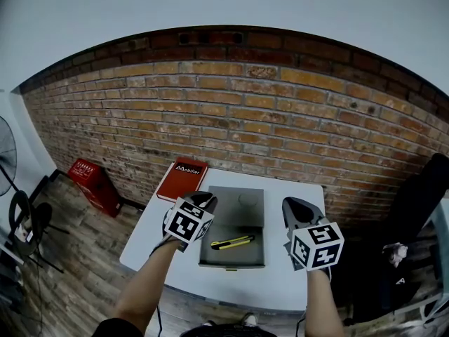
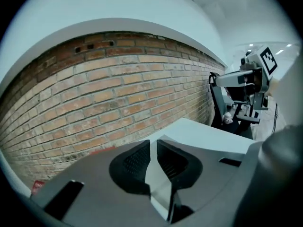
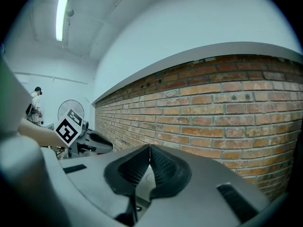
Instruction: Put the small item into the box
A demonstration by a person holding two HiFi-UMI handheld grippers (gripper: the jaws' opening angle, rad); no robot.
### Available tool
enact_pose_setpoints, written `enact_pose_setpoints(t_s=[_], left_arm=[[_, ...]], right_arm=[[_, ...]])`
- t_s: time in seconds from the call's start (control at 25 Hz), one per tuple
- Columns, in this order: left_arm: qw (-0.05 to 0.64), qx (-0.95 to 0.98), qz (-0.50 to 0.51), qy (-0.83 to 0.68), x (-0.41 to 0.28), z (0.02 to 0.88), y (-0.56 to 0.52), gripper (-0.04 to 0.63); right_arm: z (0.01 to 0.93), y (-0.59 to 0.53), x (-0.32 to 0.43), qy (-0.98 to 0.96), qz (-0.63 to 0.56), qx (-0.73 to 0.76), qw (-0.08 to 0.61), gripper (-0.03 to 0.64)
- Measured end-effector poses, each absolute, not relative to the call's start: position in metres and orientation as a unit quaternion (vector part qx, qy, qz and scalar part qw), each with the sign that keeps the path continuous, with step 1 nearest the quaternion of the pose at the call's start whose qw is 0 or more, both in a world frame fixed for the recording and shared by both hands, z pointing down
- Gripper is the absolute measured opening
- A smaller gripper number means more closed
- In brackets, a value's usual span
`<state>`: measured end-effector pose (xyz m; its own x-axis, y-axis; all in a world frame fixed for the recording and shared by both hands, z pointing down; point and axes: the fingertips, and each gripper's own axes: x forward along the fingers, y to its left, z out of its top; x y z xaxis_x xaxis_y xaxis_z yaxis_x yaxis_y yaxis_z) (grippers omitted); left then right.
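Observation:
A yellow and black utility knife (image 1: 233, 242) lies in the front half of an open grey box (image 1: 247, 257) on the white table (image 1: 231, 286). The box's raised lid (image 1: 238, 201) stands behind it. My left gripper (image 1: 206, 199) hovers over the box's left edge; in the left gripper view (image 2: 153, 143) its jaws stand a narrow gap apart with nothing between them. My right gripper (image 1: 295, 205) hovers to the right of the box. In the right gripper view (image 3: 150, 148) its jaw tips touch and hold nothing. Neither gripper touches the knife.
A red book (image 1: 182, 177) lies at the table's back left corner. Close behind the table runs a brick wall (image 1: 231, 118). A red crate (image 1: 95, 184) and a fan (image 1: 7, 153) stand on the floor at the left. Dark equipment (image 1: 414, 216) is at the right.

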<state>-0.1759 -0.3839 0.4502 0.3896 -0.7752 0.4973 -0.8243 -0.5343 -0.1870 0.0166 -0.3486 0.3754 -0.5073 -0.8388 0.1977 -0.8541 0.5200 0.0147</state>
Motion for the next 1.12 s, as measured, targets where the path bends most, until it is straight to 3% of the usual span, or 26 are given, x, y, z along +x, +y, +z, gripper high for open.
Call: enact_pose_setpoints(t_s=[0.52, 1.12], left_arm=[[0.066, 0.817, 0.133, -0.558, -0.203, 0.392, -0.357, 0.041], [0.051, 0.792, 0.131, -0.595, -0.223, 0.390, -0.335, 0.028]], right_arm=[[0.366, -0.348, 0.004, -0.877, 0.041, 0.473, 0.075, 0.020], [0.365, -0.342, -0.001, -0.881, 0.032, 0.464, 0.086, 0.020]])
